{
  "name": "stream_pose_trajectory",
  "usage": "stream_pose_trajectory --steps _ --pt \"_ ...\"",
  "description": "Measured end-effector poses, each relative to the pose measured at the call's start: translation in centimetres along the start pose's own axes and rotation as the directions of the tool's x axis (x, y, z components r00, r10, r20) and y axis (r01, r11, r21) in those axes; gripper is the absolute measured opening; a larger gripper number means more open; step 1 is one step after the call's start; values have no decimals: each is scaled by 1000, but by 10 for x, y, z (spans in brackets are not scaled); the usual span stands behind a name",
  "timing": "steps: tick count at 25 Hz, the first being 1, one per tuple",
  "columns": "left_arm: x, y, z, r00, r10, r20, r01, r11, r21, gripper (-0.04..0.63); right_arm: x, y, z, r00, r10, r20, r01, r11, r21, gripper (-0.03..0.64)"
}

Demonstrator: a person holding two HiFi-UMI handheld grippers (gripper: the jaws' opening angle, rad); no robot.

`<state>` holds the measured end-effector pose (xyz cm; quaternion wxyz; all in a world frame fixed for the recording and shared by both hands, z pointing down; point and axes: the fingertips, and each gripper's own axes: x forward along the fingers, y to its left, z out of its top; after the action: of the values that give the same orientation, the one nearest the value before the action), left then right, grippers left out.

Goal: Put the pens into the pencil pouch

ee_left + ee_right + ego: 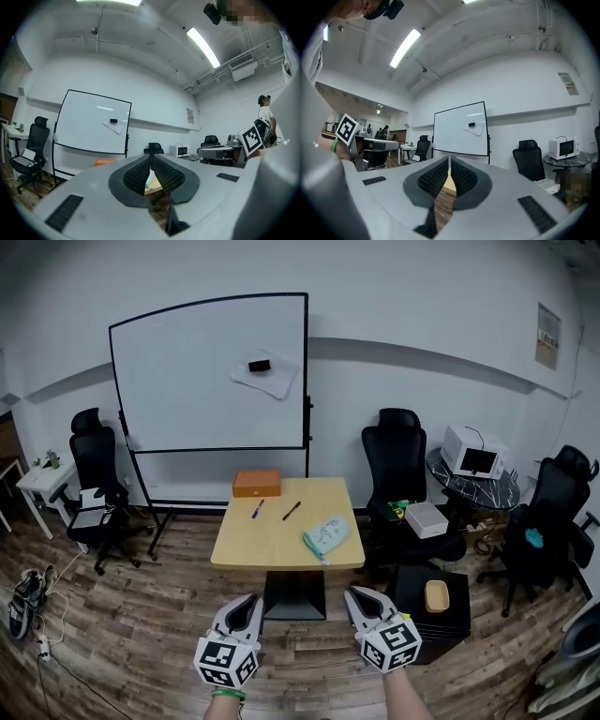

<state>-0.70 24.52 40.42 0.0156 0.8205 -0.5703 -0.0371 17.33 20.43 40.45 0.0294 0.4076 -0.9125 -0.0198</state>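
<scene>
Only the head view shows pens (292, 511) beside the pencil pouch (326, 535) on the counter (281, 545); left gripper (248, 600), right gripper (356, 597) jaws clenched, empty.

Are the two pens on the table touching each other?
Apart. The head view shows a strip of bare table between the purple pen and the black pen.

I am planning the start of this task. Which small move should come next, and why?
Probably bring the left gripper and right gripper forward to the table: both are shut, empty and short of it, while the purple pen, black pen and pouch lie on it.
</scene>
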Motion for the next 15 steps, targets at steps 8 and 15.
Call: stream_pose_trajectory --steps 8,15 --pt "4 -9 3 999 -33 36 34 999 -8 281 1 4 -4 999 42 -3 -42 999 7 256" --pt "8 -10 1 999 -38 28 38 999 9 319 4 -2 -7 999 32 -10 -31 999 8 388"
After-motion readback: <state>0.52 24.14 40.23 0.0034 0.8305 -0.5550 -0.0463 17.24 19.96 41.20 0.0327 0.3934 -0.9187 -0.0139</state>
